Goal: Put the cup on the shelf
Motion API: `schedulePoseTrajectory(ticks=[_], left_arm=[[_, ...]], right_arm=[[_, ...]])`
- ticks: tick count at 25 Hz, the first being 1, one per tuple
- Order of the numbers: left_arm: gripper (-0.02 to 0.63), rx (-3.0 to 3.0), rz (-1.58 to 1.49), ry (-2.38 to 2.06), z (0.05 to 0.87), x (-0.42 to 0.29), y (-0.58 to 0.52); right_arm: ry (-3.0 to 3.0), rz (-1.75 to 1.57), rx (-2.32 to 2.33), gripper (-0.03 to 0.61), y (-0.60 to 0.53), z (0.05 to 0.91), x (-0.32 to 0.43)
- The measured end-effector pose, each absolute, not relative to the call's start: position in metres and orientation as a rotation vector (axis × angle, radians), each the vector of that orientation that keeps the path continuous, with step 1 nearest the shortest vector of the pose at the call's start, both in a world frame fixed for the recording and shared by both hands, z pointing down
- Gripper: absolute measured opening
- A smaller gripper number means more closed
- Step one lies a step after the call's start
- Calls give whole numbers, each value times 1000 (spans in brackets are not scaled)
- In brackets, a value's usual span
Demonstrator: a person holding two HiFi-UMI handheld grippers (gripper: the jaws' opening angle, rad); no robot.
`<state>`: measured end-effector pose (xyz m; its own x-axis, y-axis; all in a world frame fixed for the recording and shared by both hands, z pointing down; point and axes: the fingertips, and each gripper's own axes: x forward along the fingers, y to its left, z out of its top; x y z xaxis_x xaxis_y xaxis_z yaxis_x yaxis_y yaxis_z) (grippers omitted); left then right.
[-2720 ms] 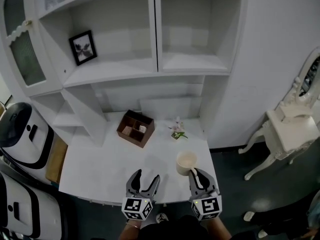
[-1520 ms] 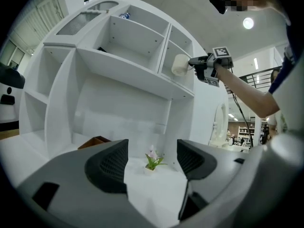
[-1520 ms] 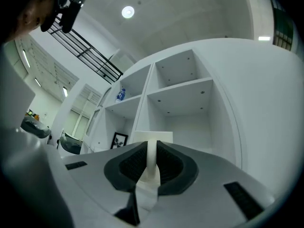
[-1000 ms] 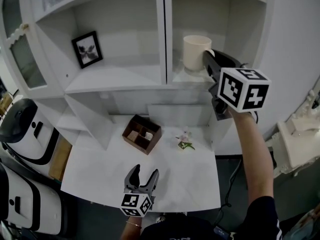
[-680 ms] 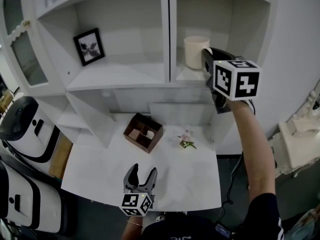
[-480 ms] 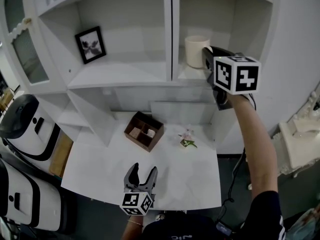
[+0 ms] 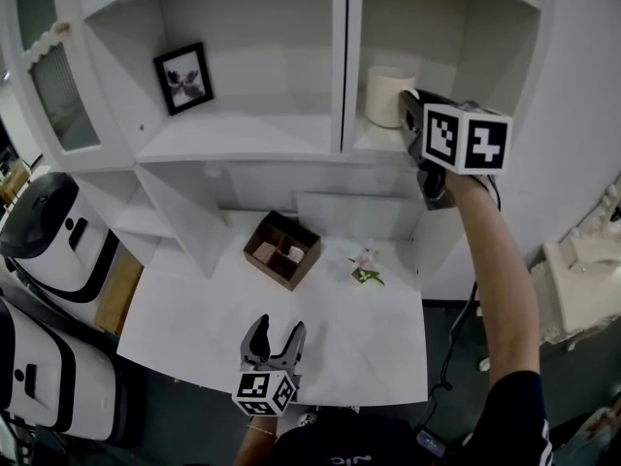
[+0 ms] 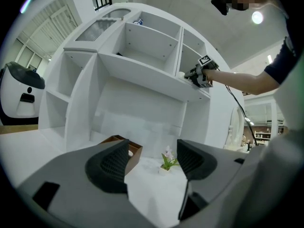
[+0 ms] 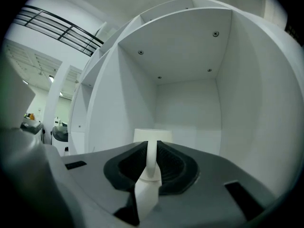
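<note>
Hovering over the near edge of the white bench (image 7: 194, 309), the left hand-held gripper (image 7: 279, 330) points level with its jaws wide apart and nothing between them. Beyond its tips on the bench sit a brown compartment box (image 7: 282, 249), ahead and slightly to its left, and a small potted flower (image 7: 365, 265), ahead and to its right; the two stand apart from each other. In the left gripper view the same box (image 8: 133, 151) shows just past the left jaw and the flower (image 8: 167, 159) shows in the gap between the jaws.

Higher and farther off, the right hand-held gripper (image 7: 406, 115) reaches on an outstretched arm into the right compartment of the white shelf unit (image 7: 243, 134). Its jaws stand narrow, closed on the thin handle of the cream cup (image 7: 386, 93); they have just been easing open a little, with the handle between the pads. The cup (image 9: 152, 135) stands upright directly ahead of the gripper, on the compartment's shelf board (image 7: 374, 142). Left of this gripper, in the neighbouring compartment, a black-framed picture (image 7: 183, 77) leans against the back wall.
</note>
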<state>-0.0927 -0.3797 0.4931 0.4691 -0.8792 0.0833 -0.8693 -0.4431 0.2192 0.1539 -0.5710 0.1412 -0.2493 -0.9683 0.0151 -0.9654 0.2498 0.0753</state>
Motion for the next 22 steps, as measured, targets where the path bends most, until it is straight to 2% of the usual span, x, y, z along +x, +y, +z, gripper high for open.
schedulePoseTrajectory(ticks=[3,9,14,22], left_arm=[[307,2482,-63,-1513,493,-95,-379],[307,2471,-55,-1519,495,-100,-382],[307,2473,-46,-1509,498,-101,-381],[307,2501,-26,-1463,498,-96,-377]], right_arm=[[-2416,-97,1898,80,-570,142,151],[-2418,-54,1870,218,-568,146,147],[-2461,-68,1888,281,-558,144,147],[-2479,-230,1895,291,-523,145,150]])
